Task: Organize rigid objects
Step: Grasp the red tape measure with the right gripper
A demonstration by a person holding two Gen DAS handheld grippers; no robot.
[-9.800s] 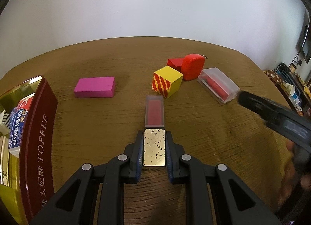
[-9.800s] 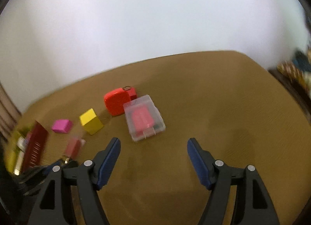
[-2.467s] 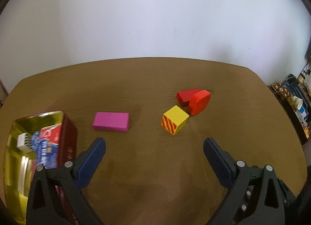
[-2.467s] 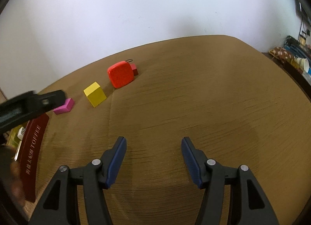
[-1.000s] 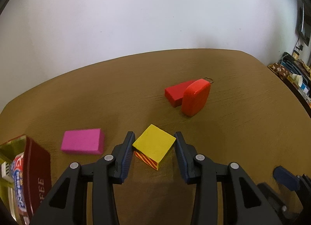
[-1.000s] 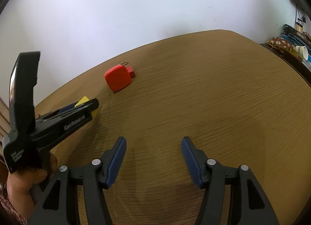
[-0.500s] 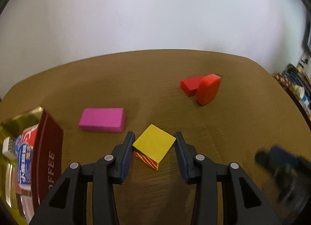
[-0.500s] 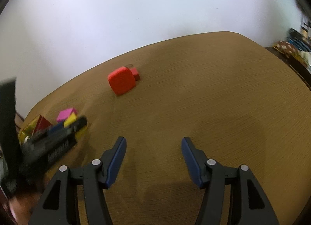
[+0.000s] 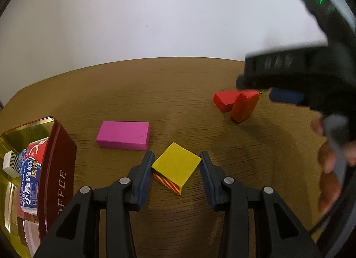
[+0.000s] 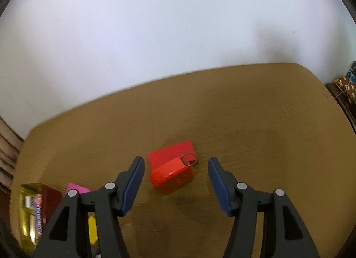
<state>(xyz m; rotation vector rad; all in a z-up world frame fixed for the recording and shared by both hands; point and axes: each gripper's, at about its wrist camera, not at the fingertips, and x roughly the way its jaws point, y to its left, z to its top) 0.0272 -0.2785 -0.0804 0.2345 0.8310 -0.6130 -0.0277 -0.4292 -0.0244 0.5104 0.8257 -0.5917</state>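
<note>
My left gripper (image 9: 176, 166) is shut on a yellow cube (image 9: 176, 167) with red-striped sides and holds it above the table. A pink block (image 9: 123, 135) lies just beyond it to the left. A red case with a metal ring (image 10: 172, 176) leans on a red block (image 10: 170, 152); both also show in the left wrist view, the case (image 9: 244, 105) in front of the block (image 9: 224, 100). My right gripper (image 10: 174, 174) is open, its fingers on either side of the red case, apart from it.
A dark red toffee tin (image 9: 56, 173) with a gold inside stands open at the left and holds several small packs; it also shows in the right wrist view (image 10: 47, 193). The brown wooden table (image 10: 255, 124) ends at a white wall.
My right gripper has moved across to the red case and now straddles it. My left gripper still holds the yellow cube and has shifted slightly left, toward the tin.
</note>
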